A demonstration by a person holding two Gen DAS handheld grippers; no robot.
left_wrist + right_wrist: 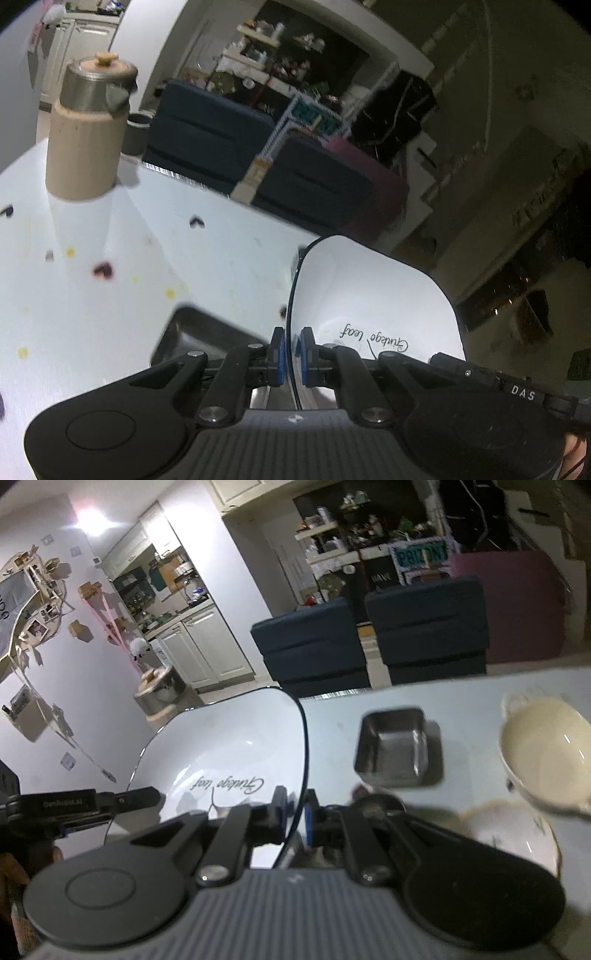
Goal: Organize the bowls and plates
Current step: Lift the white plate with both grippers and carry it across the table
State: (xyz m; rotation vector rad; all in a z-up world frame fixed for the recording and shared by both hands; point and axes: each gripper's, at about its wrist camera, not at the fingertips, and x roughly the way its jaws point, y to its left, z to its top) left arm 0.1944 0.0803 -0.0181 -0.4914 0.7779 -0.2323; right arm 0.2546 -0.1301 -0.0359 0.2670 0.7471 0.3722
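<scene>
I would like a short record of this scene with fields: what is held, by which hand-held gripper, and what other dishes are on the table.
held item: white square plate with dark rim and handwritten lettering
left hand-held gripper: shut on the plate's rim
right hand-held gripper: shut on the opposite rim
plate position: lifted above the table, tilted
table: white, with small coloured spots
other dishes: dark square metal dish; cream bowl with handles; white bowl with patterned rim
also on table: beige canister with metal lid
</scene>
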